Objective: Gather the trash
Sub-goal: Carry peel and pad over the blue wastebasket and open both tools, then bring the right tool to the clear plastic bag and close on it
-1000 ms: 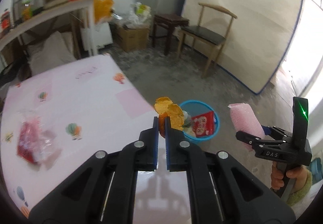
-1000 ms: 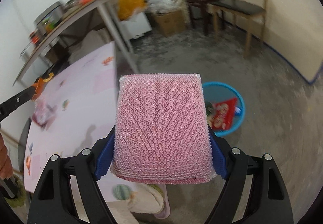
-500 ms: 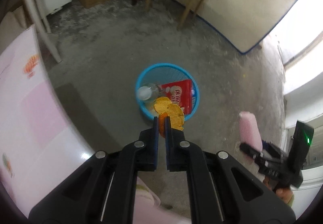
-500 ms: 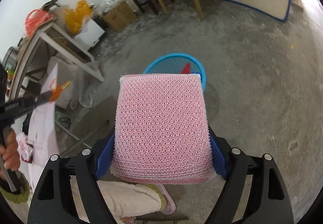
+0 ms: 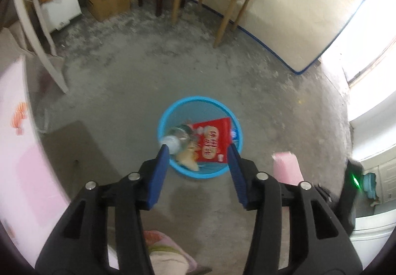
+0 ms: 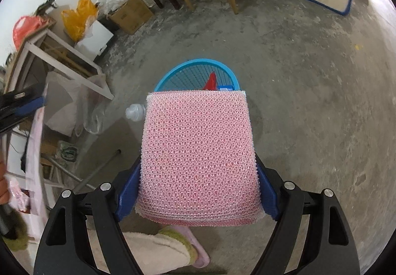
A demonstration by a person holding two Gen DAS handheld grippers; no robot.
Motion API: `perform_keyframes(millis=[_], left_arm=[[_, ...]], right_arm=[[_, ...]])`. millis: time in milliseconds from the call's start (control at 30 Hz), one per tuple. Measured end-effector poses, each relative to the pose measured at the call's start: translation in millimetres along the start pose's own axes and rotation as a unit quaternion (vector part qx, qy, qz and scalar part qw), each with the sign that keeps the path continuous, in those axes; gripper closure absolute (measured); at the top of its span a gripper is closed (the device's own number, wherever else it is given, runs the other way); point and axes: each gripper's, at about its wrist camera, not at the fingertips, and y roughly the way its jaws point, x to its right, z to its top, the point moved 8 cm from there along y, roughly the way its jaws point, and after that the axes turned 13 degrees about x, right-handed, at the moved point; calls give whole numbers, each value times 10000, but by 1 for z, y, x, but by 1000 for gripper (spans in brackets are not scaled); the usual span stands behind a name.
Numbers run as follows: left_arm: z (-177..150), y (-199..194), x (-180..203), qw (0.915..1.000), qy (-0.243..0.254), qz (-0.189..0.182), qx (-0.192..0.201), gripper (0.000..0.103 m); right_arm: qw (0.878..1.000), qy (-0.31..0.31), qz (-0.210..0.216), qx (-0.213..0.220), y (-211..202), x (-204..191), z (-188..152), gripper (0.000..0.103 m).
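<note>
Left claw (image 5: 198, 153), jaws opening with nothing between them, above the blue trash basket (image 5: 163, 121) on the floor; right claw (image 6: 198, 176) clenched on pink mesh sponge (image 6: 198, 156) near the basket.

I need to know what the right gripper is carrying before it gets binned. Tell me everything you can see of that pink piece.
The pink foam net is a soft, squarish pad of open honeycomb mesh, folded in layers visible at its near edge. It is clamped by its two sides between the blue jaws of the right gripper, and stands up from them. It hangs above the concrete floor, hiding the near part of the blue basket.
</note>
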Motion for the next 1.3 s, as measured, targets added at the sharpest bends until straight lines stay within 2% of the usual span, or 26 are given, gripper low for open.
perform_keyframes(millis=[100, 233, 300, 367, 433, 533, 667, 833, 1067, 1200, 1300], left_arm=[[4, -41, -17, 9993, 173, 210, 274, 47], [-1, -105, -53, 9954, 252, 672, 642, 41], [-12, -138, -76, 9920, 183, 955, 799, 39], [-26, -162, -97, 9891, 86, 1193, 856, 38], [-43, -185, -117, 9863, -56, 1395, 875, 38], [-68, -218, -144, 9811, -300, 1683, 906, 37], [-94, -258, -178, 9705, -639, 2046, 1101, 36], [-123, -294, -211, 9592, -1066, 2261, 1318, 33], [-177, -326, -247, 9447, -1589, 2456, 1480, 31], [-206, -348, -268, 9326, -1893, 2581, 1666, 30], [-227, -363, -280, 9261, -2066, 2617, 1764, 29]], right_arm=[[9991, -408, -136, -38, 25, -15, 13, 24], [9935, -1034, -468, 56, 68, -39, 37, 23], [9868, -1434, -752, 69, 97, -48, 46, 21], [9791, -1783, -978, 54, 120, -52, 47, 15], [9690, -2131, -1250, 29, 140, -53, 46, 15], [9647, -2201, -1449, -4, 152, -47, 44, 15], [9713, -1941, -1365, 172, 135, -41, 47, 15], [9774, -1760, -1092, 430, 91, -43, 49, 15], [9857, -1569, -319, 518, 13, -74, 38, 15], [9850, -1658, 239, 413, -25, -123, 32, 15], [9783, -1827, 886, 400, -54, -179, 28, 15]])
